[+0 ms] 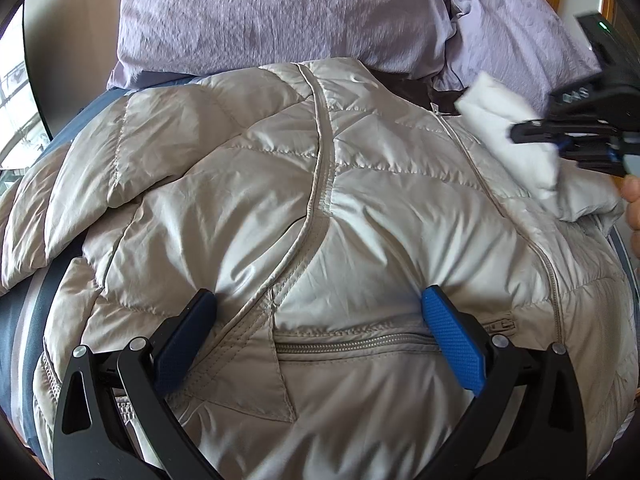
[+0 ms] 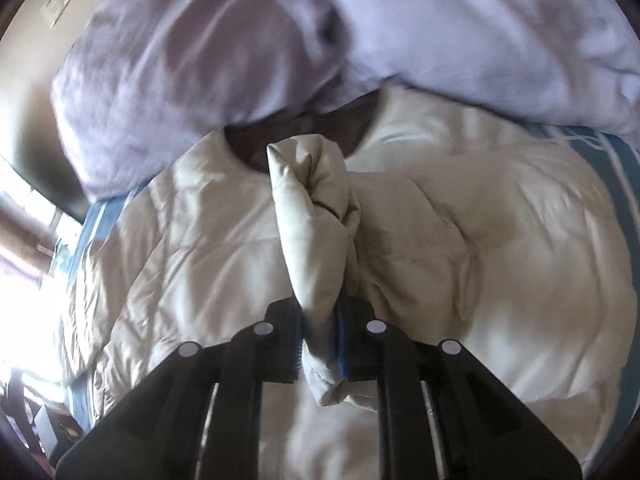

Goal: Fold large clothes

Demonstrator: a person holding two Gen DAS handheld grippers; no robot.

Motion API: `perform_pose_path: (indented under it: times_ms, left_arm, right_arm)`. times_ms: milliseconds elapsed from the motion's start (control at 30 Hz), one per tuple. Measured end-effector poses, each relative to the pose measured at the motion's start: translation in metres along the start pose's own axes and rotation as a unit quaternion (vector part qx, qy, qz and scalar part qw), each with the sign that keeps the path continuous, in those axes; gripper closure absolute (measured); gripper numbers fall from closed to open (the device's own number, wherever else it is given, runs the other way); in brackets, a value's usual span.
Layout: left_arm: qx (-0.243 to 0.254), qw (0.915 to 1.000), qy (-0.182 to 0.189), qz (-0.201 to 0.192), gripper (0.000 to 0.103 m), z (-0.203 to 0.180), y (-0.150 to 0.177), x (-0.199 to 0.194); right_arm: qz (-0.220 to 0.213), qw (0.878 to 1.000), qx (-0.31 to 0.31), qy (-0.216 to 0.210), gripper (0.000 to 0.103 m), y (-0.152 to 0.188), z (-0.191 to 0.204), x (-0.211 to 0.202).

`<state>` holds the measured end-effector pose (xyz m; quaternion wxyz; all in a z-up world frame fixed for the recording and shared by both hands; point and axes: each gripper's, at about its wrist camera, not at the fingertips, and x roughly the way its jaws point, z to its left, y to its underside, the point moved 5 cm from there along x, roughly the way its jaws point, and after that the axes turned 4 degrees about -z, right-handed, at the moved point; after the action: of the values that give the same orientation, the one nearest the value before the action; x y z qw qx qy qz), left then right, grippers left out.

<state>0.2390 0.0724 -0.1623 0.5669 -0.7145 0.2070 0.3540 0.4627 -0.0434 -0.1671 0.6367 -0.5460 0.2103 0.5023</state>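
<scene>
A beige quilted puffer jacket lies spread on the bed with its front zipper running up the middle. My left gripper is open, and its two blue pads rest wide apart on the jacket's lower front, on either side of a pocket zipper. My right gripper is shut on the jacket's sleeve, which stands bunched up from between its jaws above the jacket body. In the left wrist view the right gripper comes in from the right edge with the blurred sleeve over the jacket's shoulder.
Lavender pillows and a lavender duvet lie past the jacket's collar. A blue striped sheet shows around the jacket. A bright window is at the left. A hand shows at the right edge.
</scene>
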Motion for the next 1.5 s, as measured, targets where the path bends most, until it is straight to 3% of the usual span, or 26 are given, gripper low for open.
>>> perform_pose_path:
  times_ms: [267,367,467,667,800,867,967,1100,1200,1500]
  left_arm:
    - [-0.003,1.0,0.003,-0.001,0.001,0.0,0.0,0.0]
    - [-0.003,1.0,0.004,-0.001,0.001,0.0,0.0,0.0]
    - [-0.004,1.0,0.004,-0.001,0.001,0.0,0.0,0.0]
    - [-0.004,1.0,0.004,-0.001,0.001,0.0,0.0,0.0]
    - [-0.004,1.0,0.005,-0.002,0.001,0.0,0.0,0.0]
    - [-0.007,0.9999,0.009,-0.002,0.001,0.0,-0.001,0.0]
    - [-0.008,0.9998,0.02,0.003,0.001,0.001,-0.002,-0.001]
    - [-0.009,0.9991,0.039,0.015,0.001,0.007,-0.007,-0.005]
    - [-0.019,0.999,0.037,0.014,0.001,0.019,-0.011,-0.012]
    - [-0.068,0.9975,-0.019,-0.005,0.001,0.075,-0.029,-0.03]
  right_arm:
    - [0.017,0.999,-0.03,-0.029,0.086,0.008,0.046,0.013]
    - [0.035,0.998,-0.025,-0.038,0.077,0.014,0.051,0.025]
    - [0.036,0.997,-0.022,-0.059,0.06,0.016,0.053,0.02]
    - [-0.017,0.996,-0.018,-0.084,0.05,-0.003,0.05,-0.016]
    - [-0.046,0.999,-0.011,-0.017,0.047,-0.012,0.024,-0.02]
    - [-0.037,0.999,-0.008,0.026,0.046,-0.009,0.009,-0.01]
    - [-0.021,0.998,-0.011,0.052,0.037,0.0,0.002,0.004]
    - [-0.021,0.996,-0.04,0.071,0.025,0.005,0.013,0.015]
    - [-0.023,0.995,-0.055,0.078,0.023,0.007,0.023,0.02]
    - [-0.01,0.995,-0.034,0.093,0.012,0.01,0.031,0.036]
